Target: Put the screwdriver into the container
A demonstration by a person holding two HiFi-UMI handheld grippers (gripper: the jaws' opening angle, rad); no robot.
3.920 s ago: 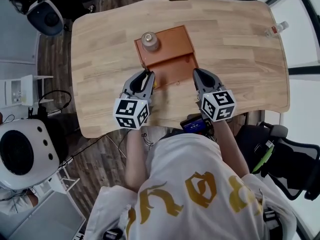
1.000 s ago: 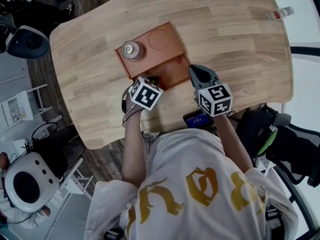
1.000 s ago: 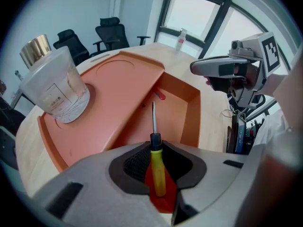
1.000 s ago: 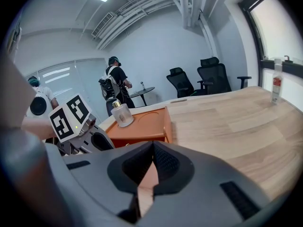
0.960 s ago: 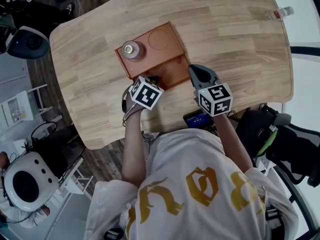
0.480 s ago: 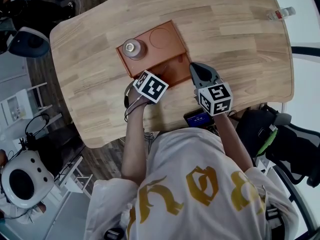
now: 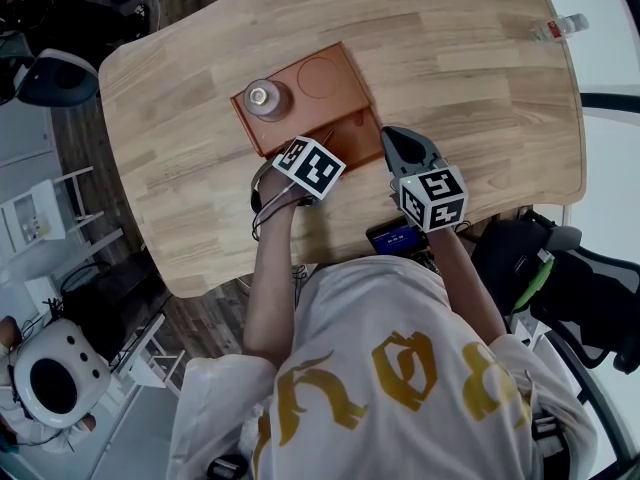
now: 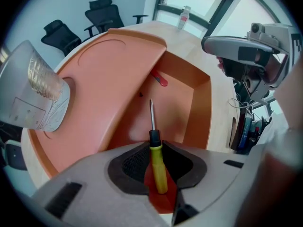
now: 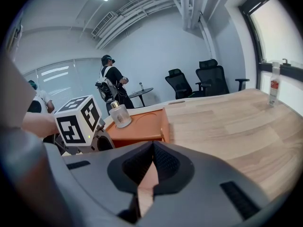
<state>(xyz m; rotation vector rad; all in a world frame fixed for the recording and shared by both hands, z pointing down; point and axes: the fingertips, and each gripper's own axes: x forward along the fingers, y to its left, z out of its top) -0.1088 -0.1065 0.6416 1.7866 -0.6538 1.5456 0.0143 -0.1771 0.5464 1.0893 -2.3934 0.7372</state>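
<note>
— Over the near edge of the container [image 7: 325, 80], centre of the head view: the left hand-held gripper [image 8: 154, 145], clamped on the yellow handle of the screwdriver [image 8: 157, 169]. Has risen off the worktop [image 7: 480, 98] and tipped nose-down within the last few seconds.

— Meaning what for the task?

— Carrying stage close to done, by the look of it. Points the shaft into the open lower compartment [image 8: 177, 103], tip above its floor. Touching or not, cannot tell. Probably only lowering and letting go left.

— And against the earliest frame?

— Nearly four seconds back: marker cube [image 7: 318, 166] low and left of centre, lying level near the worktop's front edge, jaws just at the container's front wall. Now sits higher and further right in the frame, tilted, covering part of that wall. Half a second back: almost the same spot, a shade lower and left. Creeping in, then, not swinging.

— On the right?

— Hardly any shift for the right hand-held gripper [image 9: 153, 144]: just right of the container's near corner, jaws together, with only a sliver of worktop showing past them.

— Anything in the way?

— Glass jar [image 7: 265, 98] upright on the upper shelf, upper left, well apart from the compartment. Small red piece [image 8: 160, 78] lying at the compartment's far end; unclear what. Best to release short of it.
</note>
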